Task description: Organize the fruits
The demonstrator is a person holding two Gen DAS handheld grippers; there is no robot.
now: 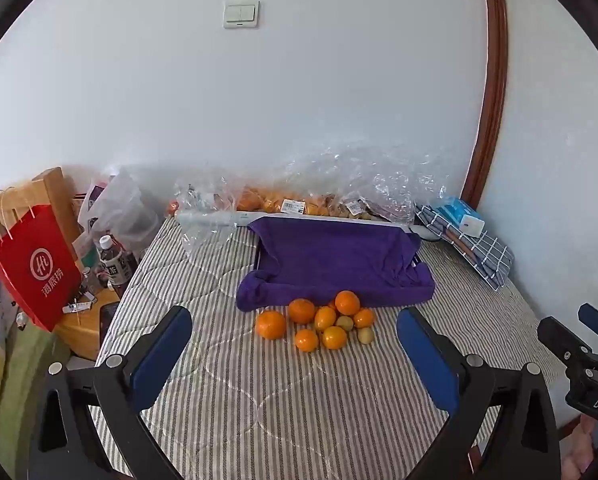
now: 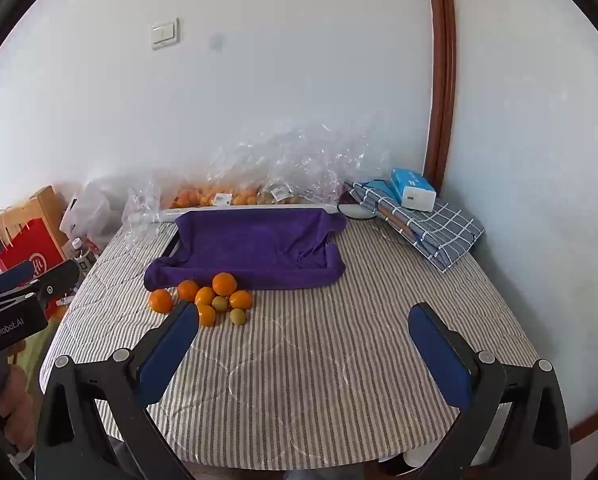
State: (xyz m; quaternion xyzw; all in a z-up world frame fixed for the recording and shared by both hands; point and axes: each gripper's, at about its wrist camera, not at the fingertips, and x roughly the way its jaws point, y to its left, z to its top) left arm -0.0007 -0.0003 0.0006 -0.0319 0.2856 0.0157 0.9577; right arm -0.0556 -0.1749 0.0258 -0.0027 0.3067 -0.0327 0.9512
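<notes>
We hold both grippers above the near edge of the table [image 1: 259, 420], each tilted downward. Our left gripper [image 1: 295, 332] stands with its jaws spread wide and nothing between them; our right gripper [image 2: 303, 328] is likewise fully spread and empty. The pile of oranges [image 1: 319, 322] lies on the striped cloth around the middle of the table, touching the near edge of the purple towel [image 1: 331, 264], which is draped over a tray. A few smaller, yellow-green fruits [image 1: 365, 335] sit on the right side of the pile. Along the far edge against the wall lie clear plastic bags of fruit [image 1: 299, 200]. At the far right corner sits a folded checked cloth [image 2: 431, 228] with a blue tissue pack [image 2: 413, 190] on top. Past the left edge stands a red paper bag [image 1: 35, 268]
</notes>
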